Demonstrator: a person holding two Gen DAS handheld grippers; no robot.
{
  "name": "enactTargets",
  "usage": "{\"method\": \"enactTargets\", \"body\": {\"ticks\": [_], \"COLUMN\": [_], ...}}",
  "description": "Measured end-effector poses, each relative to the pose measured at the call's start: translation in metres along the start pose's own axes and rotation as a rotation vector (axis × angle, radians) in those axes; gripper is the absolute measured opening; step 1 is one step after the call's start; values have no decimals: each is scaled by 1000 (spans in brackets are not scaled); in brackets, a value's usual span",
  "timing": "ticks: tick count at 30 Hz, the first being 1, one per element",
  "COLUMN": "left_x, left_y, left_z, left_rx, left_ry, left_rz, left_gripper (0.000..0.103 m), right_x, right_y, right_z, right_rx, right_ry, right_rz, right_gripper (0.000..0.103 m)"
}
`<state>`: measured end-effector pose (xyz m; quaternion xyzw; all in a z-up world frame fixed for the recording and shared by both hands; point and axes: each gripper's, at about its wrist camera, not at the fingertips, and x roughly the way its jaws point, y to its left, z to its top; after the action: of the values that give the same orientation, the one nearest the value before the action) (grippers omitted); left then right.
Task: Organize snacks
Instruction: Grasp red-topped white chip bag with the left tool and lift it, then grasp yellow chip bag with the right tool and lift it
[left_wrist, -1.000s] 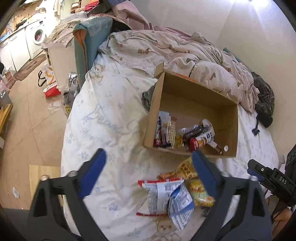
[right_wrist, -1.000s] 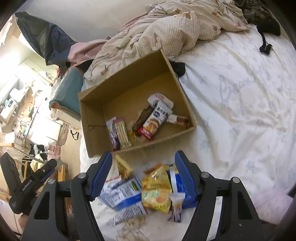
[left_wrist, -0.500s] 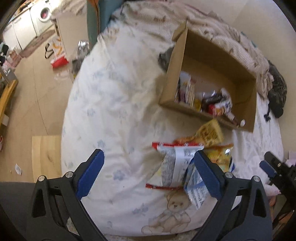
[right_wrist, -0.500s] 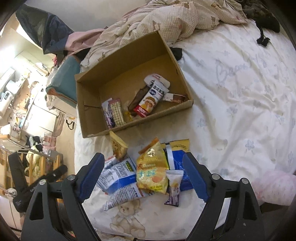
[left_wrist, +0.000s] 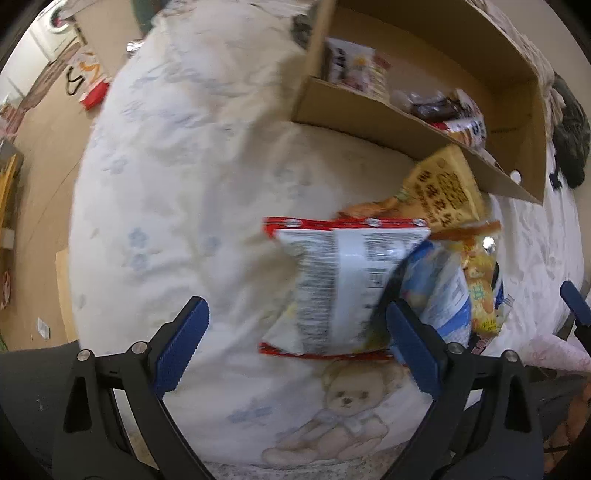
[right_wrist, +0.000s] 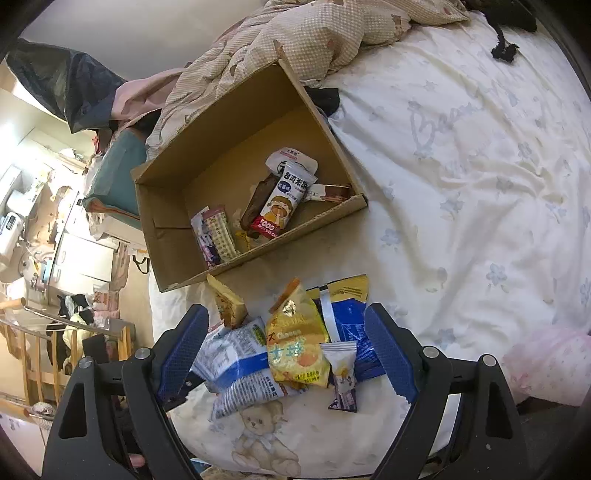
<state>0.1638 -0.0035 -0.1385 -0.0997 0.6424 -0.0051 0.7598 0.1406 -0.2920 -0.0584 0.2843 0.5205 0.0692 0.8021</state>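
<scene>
Left gripper (left_wrist: 295, 341): jaws spreading wide, nothing between the pads; it's hovering low over the bed w/ the red-edged white packet (left_wrist: 343, 284) sitting in the gap, not pinched.
Right gripper (right_wrist: 291, 347): also gaping wide, empty; it's hanging over the snack pile, blue pads framing it either side.
Snack pile: lying loose on the sheet (right_wrist: 461, 166), just in front of the cardboard box (right_wrist: 177, 236), outside it.
Yellow bag (right_wrist: 297, 343): resting on top of the pile, overlapping the blue-and-white packet (right_wrist: 240, 365) to its left.
Dark blue packet (right_wrist: 351, 332): lying under the yellow bag's right side, close to the right pad.
Small purple sachet (right_wrist: 343, 380): sitting at the near edge of the pile, partly over the dark blue one.
Tan pouch (right_wrist: 227, 302): leaning near the box's front wall, between box & pile.
Box contents: several snacks already lying inside, incl. a white pack w/ red end (right_wrist: 284, 199), a brown bar beside it, and two slim packs standing against the front-left corner.
Box position: sitting open on the bed, w/ the checked quilt (right_wrist: 314, 40) bunching up behind it.
Sheet print: teddy bear (left_wrist: 343, 417) showing just below the pile, between the left fingers.
</scene>
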Motion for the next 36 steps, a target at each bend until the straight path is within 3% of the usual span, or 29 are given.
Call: {"method": "enactTargets", "body": {"ticks": [3, 10, 11, 12, 14, 18, 20, 22, 28, 33, 36], "left_x": [8, 25, 26, 29, 36, 24, 13, 4, -29, -63, -68], "left_y": [-12, -17, -15, -12, -5, -6, -9, -5, 19, 39, 48], "left_z": [2, 7, 7, 7, 4, 1, -1, -5, -16, -19, -18], "left_rx": [11, -13, -17, -20, -44, 15, 44, 33, 4, -29, -68], "left_ry": [25, 51, 50, 57, 103, 88, 70, 76, 42, -37, -48], "left_rz": [-26, -6, 3, 16, -18, -39, -40, -75, -84, -75, -96], "left_gripper": [96, 95, 89, 74, 69, 35, 30, 29, 29, 29, 29], "right_x": [-1, -1, 0, 1, 2, 4, 5, 6, 11, 30, 42], "right_y": [-6, -15, -14, -13, -11, -6, -6, -6, -9, -11, -11], "right_z": [0, 0, 0, 0, 1, 0, 0, 0, -2, -5, -5], "right_rx": [10, 39, 40, 38, 32, 11, 8, 11, 33, 78, 88], "right_ry": [0, 7, 9, 11, 13, 16, 20, 24, 56, 151, 185], "right_rz": [-8, -20, -20, -20, -21, -26, -31, -32, -5, 59, 41], "right_gripper": [89, 89, 89, 89, 89, 89, 89, 89, 89, 89, 87]}}
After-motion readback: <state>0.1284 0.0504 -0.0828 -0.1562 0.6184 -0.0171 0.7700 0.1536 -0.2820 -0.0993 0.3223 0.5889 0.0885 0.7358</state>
